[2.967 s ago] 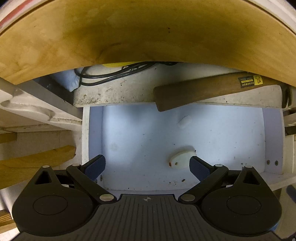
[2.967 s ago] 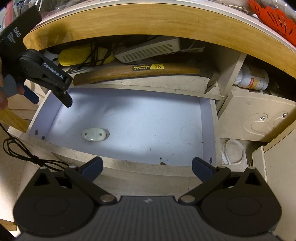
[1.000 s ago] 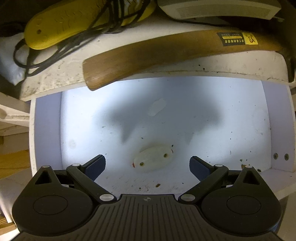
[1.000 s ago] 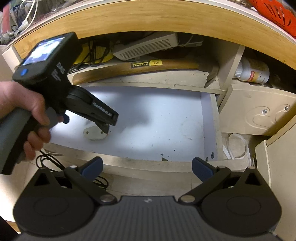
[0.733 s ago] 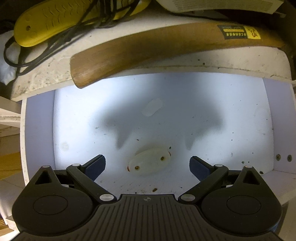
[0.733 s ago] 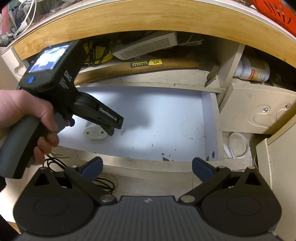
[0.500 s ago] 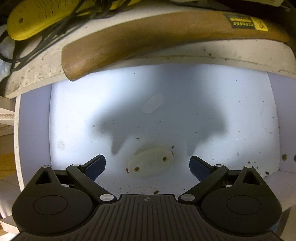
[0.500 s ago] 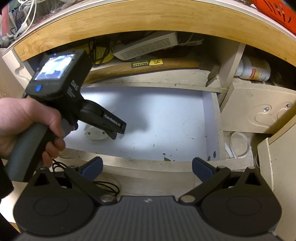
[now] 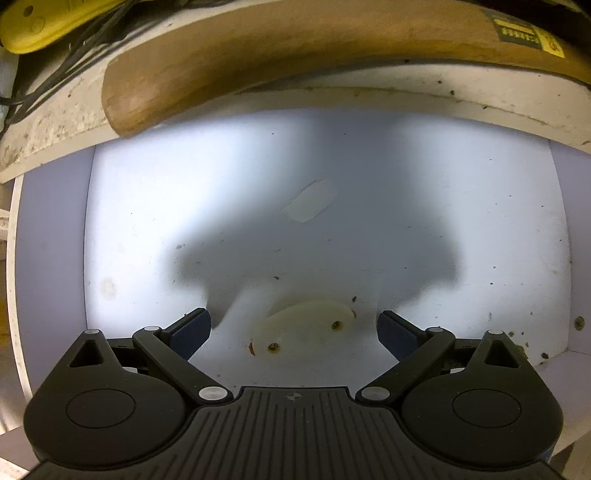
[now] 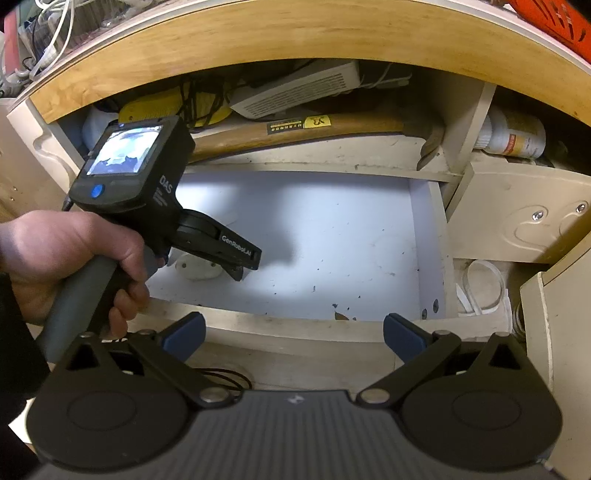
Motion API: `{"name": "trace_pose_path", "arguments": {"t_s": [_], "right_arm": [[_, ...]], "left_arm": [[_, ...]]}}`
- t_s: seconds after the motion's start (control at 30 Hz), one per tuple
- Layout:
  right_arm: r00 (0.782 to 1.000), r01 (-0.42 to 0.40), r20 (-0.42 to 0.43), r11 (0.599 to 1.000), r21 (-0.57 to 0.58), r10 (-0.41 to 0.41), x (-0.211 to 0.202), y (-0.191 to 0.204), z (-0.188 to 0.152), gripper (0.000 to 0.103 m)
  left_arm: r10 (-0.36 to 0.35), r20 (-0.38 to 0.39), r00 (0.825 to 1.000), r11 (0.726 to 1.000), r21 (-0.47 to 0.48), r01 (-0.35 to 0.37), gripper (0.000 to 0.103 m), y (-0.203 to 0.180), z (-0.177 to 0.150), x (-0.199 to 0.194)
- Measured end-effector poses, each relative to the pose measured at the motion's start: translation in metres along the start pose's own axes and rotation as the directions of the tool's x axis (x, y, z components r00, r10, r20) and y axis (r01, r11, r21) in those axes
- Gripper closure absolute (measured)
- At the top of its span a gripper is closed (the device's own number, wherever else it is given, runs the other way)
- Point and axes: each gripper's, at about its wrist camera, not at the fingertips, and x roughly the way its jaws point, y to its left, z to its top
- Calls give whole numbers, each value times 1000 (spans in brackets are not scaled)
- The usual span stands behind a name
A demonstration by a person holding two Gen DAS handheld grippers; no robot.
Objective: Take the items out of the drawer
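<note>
Jaws of left gripper [image 9: 293, 328] spread wide, blue fingertips [image 9: 192, 330] flanking a pale oval piece [image 9: 304, 328] without touching it. Oval piece flat on the white drawer floor [image 9: 461, 206], between the two tips and just ahead of the gripper body, two small screw holes showing on its top. Farther ahead, a small white patch [image 9: 311, 200] lying on the drawer floor, well apart from the oval piece. Specks of dirt scattered around. Beyond that, the drawer's back edge, and above it a wooden hammer handle [image 9: 258, 62] lying across a shelf. Up and to the left of that, a yellow object [image 9: 44, 22] wrapped in black cable.

Right gripper [image 10: 294, 334] likewise open wide, empty, held outside the drawer just in front of its front wall [image 10: 280, 325]. Ahead and to the left, a hand [image 10: 70, 258] gripping the left gripper's handle, that gripper's nose dipped into the drawer right over the oval piece [image 10: 197, 267]. Farther ahead, hammer handle [image 10: 295, 134] on the shelf, with a white box [image 10: 295, 92] behind it. Far right, a white bottle [image 10: 515, 136] lying in a side compartment.
</note>
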Motion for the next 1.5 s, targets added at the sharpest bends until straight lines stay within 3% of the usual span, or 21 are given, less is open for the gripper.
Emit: {"name": "trace_pose_path", "arguments": {"t_s": [0.83,1.0,1.1,1.27,1.5], "right_arm": [[1000,-3,-15,1000,-15,2,2,3,-1,0],[1000,-4,-15,1000,-18,4,2,4,-1,0],[1000,-4,-16,1000,-19,3,2,4,-1,0],[1000,-3,-19,1000,-25,2,2,6,-1,0],[1000,1,-21,1000,-20,-1,2,5,-2,0]], "left_arm": [[-10,11,1000,1000,-20,10,4,11,-1,2],[-7,16,1000,1000,-25,7,8,14,-1,0],[-5,28,1000,1000,-30,6,19,17,0,-3],[-6,45,999,1000,-6,7,62,16,2,-12],[-8,43,999,1000,-13,8,64,20,4,-13]]}}
